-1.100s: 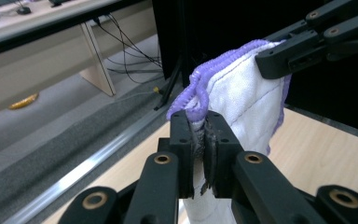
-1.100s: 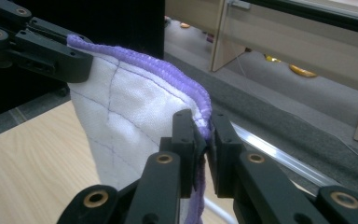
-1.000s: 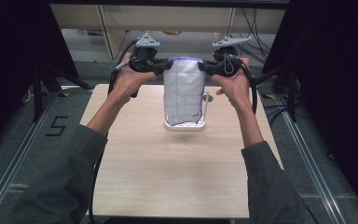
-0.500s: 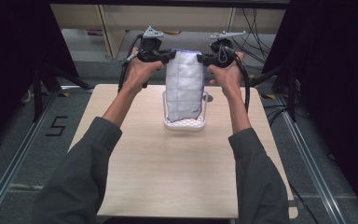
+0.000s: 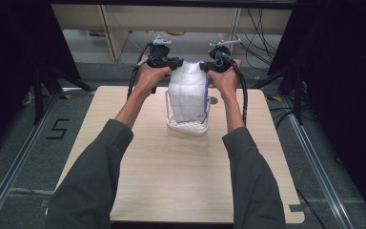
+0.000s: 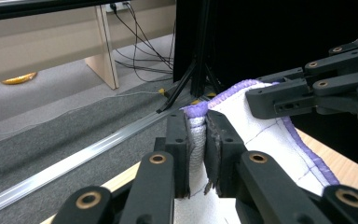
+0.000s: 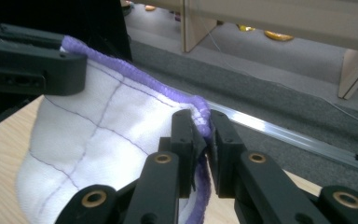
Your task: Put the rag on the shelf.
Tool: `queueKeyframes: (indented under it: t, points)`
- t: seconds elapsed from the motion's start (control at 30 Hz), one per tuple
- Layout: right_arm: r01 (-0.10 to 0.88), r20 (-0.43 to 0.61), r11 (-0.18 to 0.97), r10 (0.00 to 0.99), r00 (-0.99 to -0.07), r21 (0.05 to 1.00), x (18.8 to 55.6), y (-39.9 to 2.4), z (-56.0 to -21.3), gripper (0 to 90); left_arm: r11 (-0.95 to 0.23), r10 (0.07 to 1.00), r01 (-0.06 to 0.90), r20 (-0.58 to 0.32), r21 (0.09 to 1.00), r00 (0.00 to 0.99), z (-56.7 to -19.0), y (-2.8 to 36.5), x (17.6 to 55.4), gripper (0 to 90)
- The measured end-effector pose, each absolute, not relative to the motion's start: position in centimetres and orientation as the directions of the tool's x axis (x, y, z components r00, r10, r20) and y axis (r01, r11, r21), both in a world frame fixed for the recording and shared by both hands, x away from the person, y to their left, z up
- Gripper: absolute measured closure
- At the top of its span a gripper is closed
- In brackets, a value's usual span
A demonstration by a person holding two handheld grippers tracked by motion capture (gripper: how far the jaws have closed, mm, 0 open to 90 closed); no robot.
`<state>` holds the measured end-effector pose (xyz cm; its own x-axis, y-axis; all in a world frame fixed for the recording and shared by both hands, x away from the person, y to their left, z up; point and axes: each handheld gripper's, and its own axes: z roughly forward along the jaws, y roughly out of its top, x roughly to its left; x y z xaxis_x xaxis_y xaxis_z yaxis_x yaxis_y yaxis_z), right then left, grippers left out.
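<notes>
Both grippers hold one white cloth (image 5: pixel 187 93) with a purple hem by its top corners, so that it hangs as a flat sheet between them. The left gripper (image 5: pixel 173 62) has its fingers (image 6: pixel 178 140) almost shut, pinching a folded corner of the hem; in the left gripper view the fabric bunches in the narrow gap between the two pads. The left fingers have just eased open a touch, yet the cloth is plainly between them and looks clamped. The right gripper (image 5: pixel 207 67) does the same at the other corner: its fingers (image 7: pixel 224 140) stand nearly closed, with the purple edge running up between the pads. Holding both corners level and apart probably keeps the cloth spread and under light tension, so it hangs straight rather than crumpling. Below the fingers, the cloth's lower end reaches down into a white basket (image 5: pixel 188 128) that stands on the bench (image 5: pixel 138 171), toward its far side. From the high view the cloth seems to enter the basket, though how deep it sits I cannot tell. A top-corner grip suits feeding a limp sheet into a narrow opening, since gravity does the aligning. The work in hand looks like lowering the cloth into the basket, with the greater part of it above the rim as yet.
</notes>
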<state>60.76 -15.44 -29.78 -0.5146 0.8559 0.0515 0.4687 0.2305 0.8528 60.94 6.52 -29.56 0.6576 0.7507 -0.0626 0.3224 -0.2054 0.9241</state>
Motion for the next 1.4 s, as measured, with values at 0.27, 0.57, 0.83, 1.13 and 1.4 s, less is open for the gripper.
queueKeyframes:
  t: [0.27, 0.57, 0.83, 1.13, 1.4]
  points:
    - [0.501, 0.082, 0.207, 0.865, -0.495, 0.841, 60.9, -16.2, -30.9, 81.8, -0.186, 0.757, 0.333, -0.081, 0.925, 0.648, -29.4, 6.4, 61.6, 79.6]
    - [0.543, 0.100, 0.200, 0.875, -0.474, 0.816, 61.0, -16.7, -32.6, 81.4, -0.178, 0.754, 0.346, -0.098, 0.921, 0.649, -30.5, 6.0, 62.6, 79.4]
    - [0.600, 0.127, 0.202, 0.879, -0.460, 0.774, 61.2, -17.0, -34.1, 77.2, -0.232, 0.752, 0.378, -0.081, 0.896, 0.654, -32.0, 5.5, 63.2, 73.5]
    - [0.606, 0.119, 0.190, 0.894, -0.432, 0.772, 61.1, -17.9, -34.3, 63.3, -0.250, 0.745, 0.404, -0.092, 0.880, 0.660, -32.0, 7.4, 62.3, 65.7]
    - [0.595, 0.118, 0.192, 0.889, -0.442, 0.780, 59.9, -19.1, -33.3, 61.0, -0.231, 0.760, 0.429, -0.113, 0.873, 0.640, -32.9, 9.7, 61.3, 63.9]
